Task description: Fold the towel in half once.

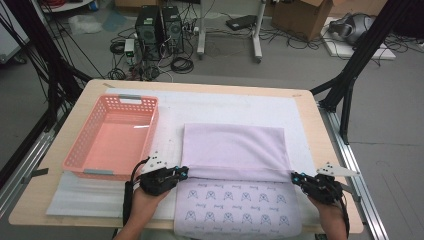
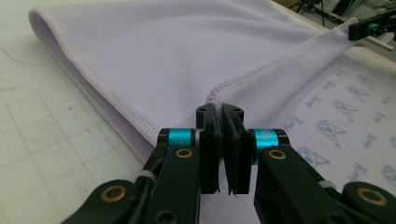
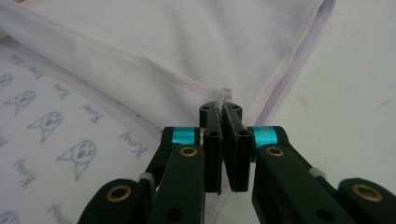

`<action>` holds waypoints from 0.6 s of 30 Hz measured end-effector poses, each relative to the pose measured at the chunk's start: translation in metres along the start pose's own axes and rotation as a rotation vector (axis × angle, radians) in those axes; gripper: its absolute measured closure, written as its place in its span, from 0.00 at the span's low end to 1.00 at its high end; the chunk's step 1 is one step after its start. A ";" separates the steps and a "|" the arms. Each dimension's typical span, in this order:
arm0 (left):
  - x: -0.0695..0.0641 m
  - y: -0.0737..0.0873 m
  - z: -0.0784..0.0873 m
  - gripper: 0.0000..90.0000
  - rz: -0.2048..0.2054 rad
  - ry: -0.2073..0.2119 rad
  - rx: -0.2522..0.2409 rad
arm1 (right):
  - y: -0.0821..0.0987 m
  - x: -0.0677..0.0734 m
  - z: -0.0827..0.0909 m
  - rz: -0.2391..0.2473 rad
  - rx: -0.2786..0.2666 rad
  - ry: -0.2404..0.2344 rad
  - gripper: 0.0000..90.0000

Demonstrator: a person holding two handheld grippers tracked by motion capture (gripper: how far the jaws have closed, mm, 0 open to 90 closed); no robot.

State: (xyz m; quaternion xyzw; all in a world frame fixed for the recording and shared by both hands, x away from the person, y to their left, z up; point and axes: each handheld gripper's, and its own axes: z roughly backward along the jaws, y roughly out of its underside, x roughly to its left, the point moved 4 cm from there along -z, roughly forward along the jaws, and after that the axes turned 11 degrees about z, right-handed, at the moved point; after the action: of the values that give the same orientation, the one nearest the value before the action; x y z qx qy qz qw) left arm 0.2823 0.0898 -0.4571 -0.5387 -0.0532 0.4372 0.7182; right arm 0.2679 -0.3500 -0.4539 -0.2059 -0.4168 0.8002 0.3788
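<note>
A pale lilac towel (image 1: pixel 235 147) lies folded back on itself on the table, its printed side (image 1: pixel 235 202) with small cat faces showing toward the near edge. My left gripper (image 1: pixel 184 173) is shut on the towel's left corner (image 2: pixel 215 95) at the fold's front edge. My right gripper (image 1: pixel 295 177) is shut on the right corner (image 3: pixel 225 95) of the same edge. Between the two grippers the folded-over edge runs taut, held just above the printed layer. In the left gripper view, the right gripper (image 2: pixel 359 31) shows at the far end of that edge.
A salmon plastic basket (image 1: pixel 114 136) stands to the left of the towel, close to my left hand. A white foam mat (image 1: pixel 220 102) covers the wooden table (image 1: pixel 320 120). Black frame legs, computers and cables stand on the floor beyond the far edge.
</note>
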 end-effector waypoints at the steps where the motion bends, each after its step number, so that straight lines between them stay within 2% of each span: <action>1: -0.001 0.002 0.003 0.94 0.003 0.002 -0.003 | 0.001 0.001 0.002 -0.002 -0.006 0.001 0.97; 5: -0.006 0.008 0.012 0.94 0.015 0.002 -0.019 | 0.008 0.008 0.008 -0.016 -0.013 -0.005 0.97; 12: -0.015 0.025 0.033 0.94 0.048 -0.006 -0.038 | 0.015 0.030 0.020 0.008 -0.010 -0.016 0.97; 18: -0.024 0.037 0.048 0.94 0.051 -0.014 -0.043 | 0.024 0.042 0.032 0.005 -0.007 -0.021 0.97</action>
State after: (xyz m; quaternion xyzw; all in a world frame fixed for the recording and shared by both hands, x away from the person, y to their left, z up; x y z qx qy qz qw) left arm 0.2206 0.1096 -0.4581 -0.5522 -0.0541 0.4578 0.6947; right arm 0.2108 -0.3422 -0.4558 -0.1998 -0.4229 0.8020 0.3715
